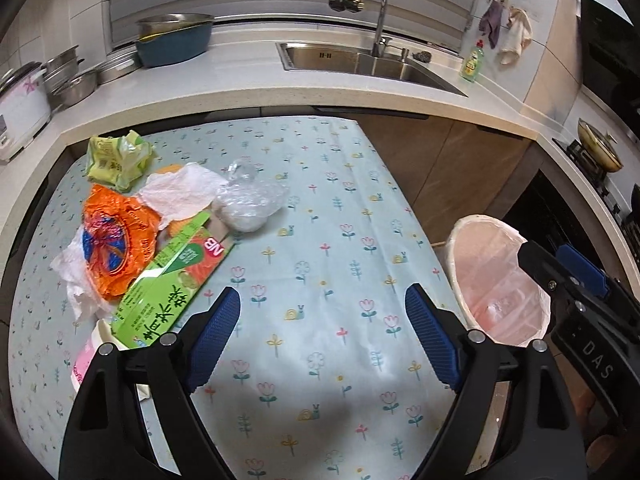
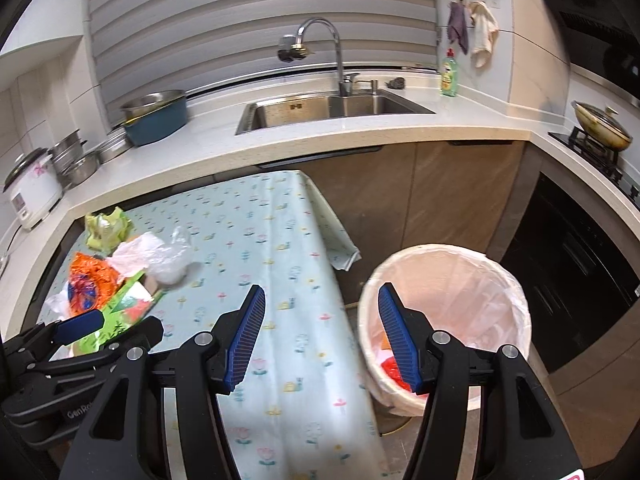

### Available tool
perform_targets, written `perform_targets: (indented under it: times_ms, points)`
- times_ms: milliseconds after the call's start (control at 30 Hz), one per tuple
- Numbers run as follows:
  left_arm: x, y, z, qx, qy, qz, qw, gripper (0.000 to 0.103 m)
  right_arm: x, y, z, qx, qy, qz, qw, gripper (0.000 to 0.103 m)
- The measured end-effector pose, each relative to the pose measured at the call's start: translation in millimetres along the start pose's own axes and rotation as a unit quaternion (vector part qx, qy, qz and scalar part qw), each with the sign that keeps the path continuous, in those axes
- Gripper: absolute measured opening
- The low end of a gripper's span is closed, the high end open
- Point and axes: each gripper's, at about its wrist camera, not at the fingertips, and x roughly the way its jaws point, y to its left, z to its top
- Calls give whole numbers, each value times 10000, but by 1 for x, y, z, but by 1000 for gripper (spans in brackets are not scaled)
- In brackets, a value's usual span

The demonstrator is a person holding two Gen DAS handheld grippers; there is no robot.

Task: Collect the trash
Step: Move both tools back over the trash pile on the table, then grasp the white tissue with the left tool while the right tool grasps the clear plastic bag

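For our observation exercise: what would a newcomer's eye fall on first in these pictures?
Probably the bright pile of trash on the table's left: an orange wrapper, a green carton and a clear plastic bag. Next, the lined bin on the floor to the table's right, with something red inside.

Flowered tablecloth (image 1: 320, 240) covers the table, wrappers (image 1: 120, 240) heaped at its left.

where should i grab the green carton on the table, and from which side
Take the green carton across its narrow width at the near end, coming down from above with the left hand-held gripper, which is open and empty. The box lies flat and long, its far end tucked against the orange wrapper and tissue; the near end looks the least crowded, though something white lies under it.
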Motion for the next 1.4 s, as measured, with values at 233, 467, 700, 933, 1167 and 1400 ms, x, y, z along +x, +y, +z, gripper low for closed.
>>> perform_targets:
  times_ms: [233, 467, 700, 933, 1167, 1400]
  points:
    - [-10, 53, 1, -379, -94, 301, 9988, 87, 7, 40, -1, -150, 106, 312, 9993, 57]
    - [-13, 111, -2, -880, -98, 517, 9947, 87, 20, 82, 1, -398, 201, 497, 9978, 57]
    - [-6, 169, -6, -1268, -18, 807, 9886, 87, 49, 119, -1, -451, 427, 694, 9957, 57]
    - [7, 213, -9, -1550, 109, 925, 9835, 87, 87, 153, 6, -532, 529, 822, 9938, 68]
    - [26, 236, -9, -1648, 248, 919, 9817, 84, 135, 181, 17, -590, 720, 876, 9918, 70]
    - [39, 244, -12, -1616, 405, 701, 9835, 62, 179, 200, 17, -738, 902, 757, 9903, 78]
